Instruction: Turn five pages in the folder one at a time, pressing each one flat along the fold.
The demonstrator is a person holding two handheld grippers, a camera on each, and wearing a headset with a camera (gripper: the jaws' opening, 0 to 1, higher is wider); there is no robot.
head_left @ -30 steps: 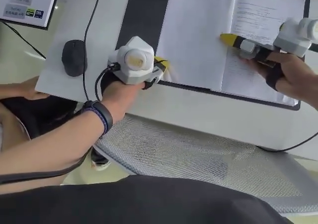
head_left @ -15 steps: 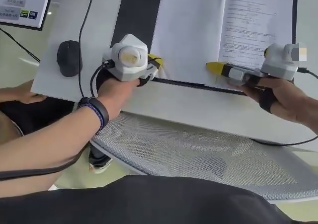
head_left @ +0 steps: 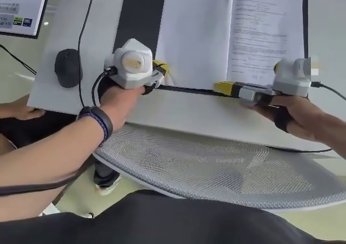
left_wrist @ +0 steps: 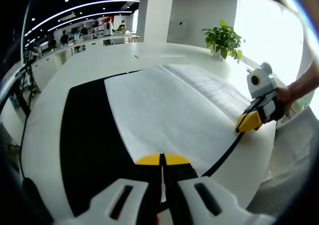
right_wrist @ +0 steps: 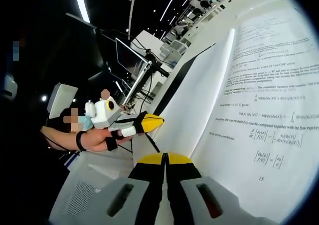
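**Item: folder** (head_left: 138, 27). Lies open and flat on the white tabletop (head_left: 178, 114), black cover showing to the left of the sheets. A blank page (head_left: 192, 35) lies on the left and a printed page (head_left: 265, 35) on the right, with the fold (head_left: 231, 35) running between them away from the person.

**Left tool** (head_left: 161, 68). Jaws clenched, yellow tips together, at the near left corner of the blank page. Its own view gives the same closure. Whether any paper is caught between the tips cannot be told.

**Right tool** (head_left: 223, 86). Jaws clenched, grasping nothing visible. The tips sit at the near end of the fold, at the folder's front edge, pointing toward the left tool.

**Handling, judged.**
- Sheets: thin office paper, light and limp. They probably crease or tear if pinched hard or pulled against the binding.
- Surface: smooth, so hard tips may skid or drag two sheets together.
- Best hold for the next turn: the printed page's free right edge or near right corner, well apart from the fold. A shallow nip there should separate a single sheet.
- Cover: stiffer than the sheets, though it may slide on the slick tabletop. Pinning the left side while the other tool works seems prudent.
- Pressing: clenched tips drawn along the fold, with moderate force.

**Adjacent.** Mouse (head_left: 66, 68) on the tabletop, to the left and well apart from the folder. Mesh chair (head_left: 216, 165) below the tabletop's front edge.
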